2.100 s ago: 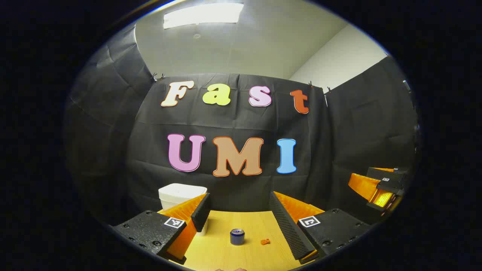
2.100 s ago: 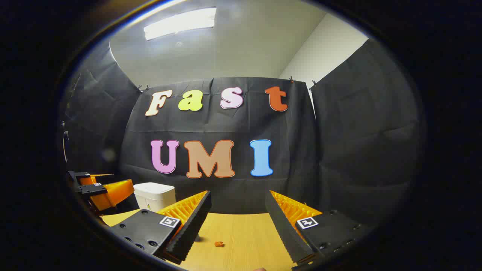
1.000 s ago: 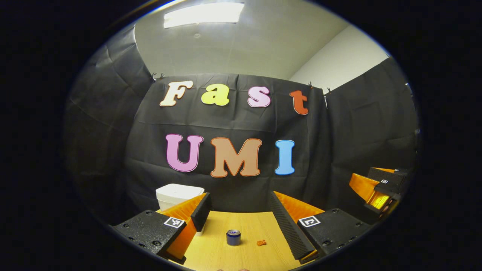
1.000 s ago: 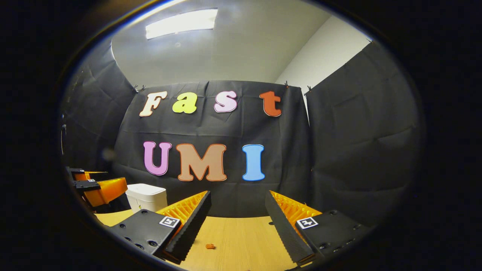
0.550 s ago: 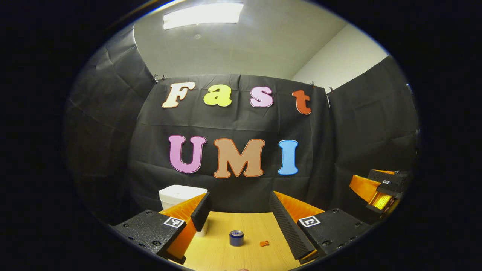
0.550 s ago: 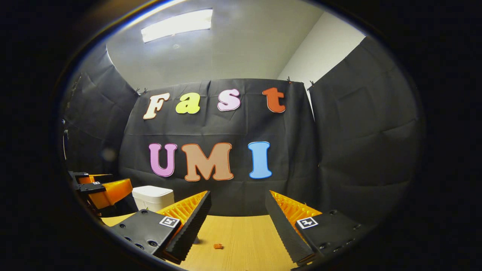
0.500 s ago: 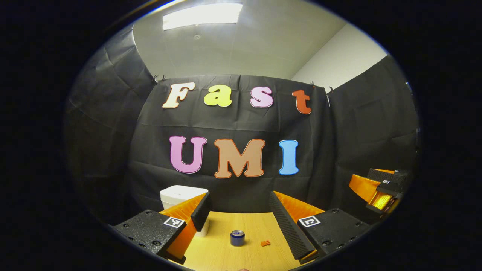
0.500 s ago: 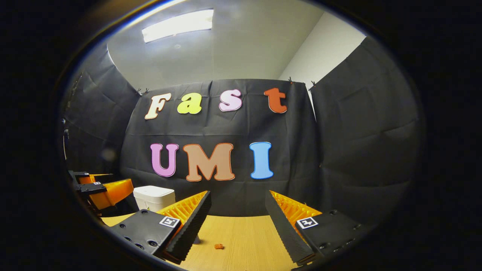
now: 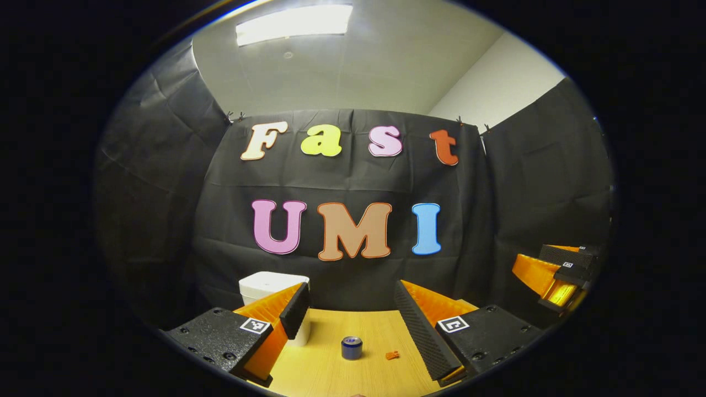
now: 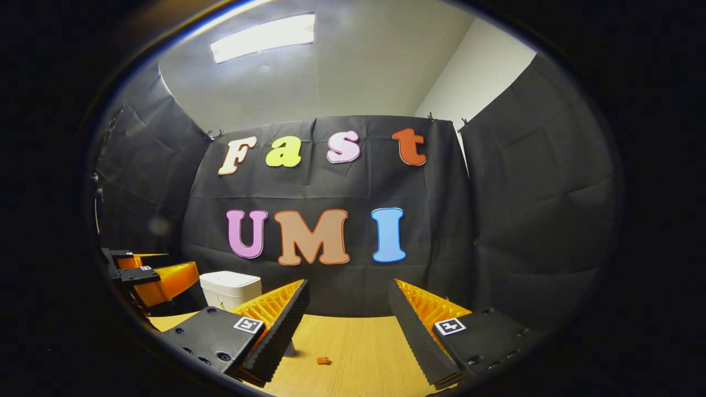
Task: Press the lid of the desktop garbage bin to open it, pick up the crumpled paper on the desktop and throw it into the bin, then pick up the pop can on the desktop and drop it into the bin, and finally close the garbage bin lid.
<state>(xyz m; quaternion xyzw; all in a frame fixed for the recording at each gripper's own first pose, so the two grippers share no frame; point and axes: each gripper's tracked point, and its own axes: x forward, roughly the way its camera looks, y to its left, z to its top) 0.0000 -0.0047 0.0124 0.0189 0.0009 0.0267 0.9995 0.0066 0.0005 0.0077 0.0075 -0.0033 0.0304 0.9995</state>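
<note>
The white garbage bin (image 9: 263,284) stands at the table's back left with its lid down, partly behind my left finger. A blue pop can (image 9: 351,348) stands upright on the wooden table (image 9: 331,375), with a small orange crumpled scrap (image 9: 392,355) just to its right. My left gripper (image 9: 350,292) is open and held above the table, well short of the can. My right gripper (image 10: 348,289) is open too, with nothing in it. In the right gripper view the bin (image 10: 230,288) is at the left, the scrap (image 10: 323,361) lies ahead, and the can (image 10: 290,348) peeks from behind my finger.
Black cloth walls close the booth at the back and on both sides. The right gripper (image 9: 543,270) hangs at the far right of the left gripper view. The left gripper (image 10: 151,275) hangs at the far left of the right gripper view, near the bin.
Both views have drifted a little, so the bin, can and scrap sit slightly farther right than before. Both grippers stay open and nothing on the table has moved.
</note>
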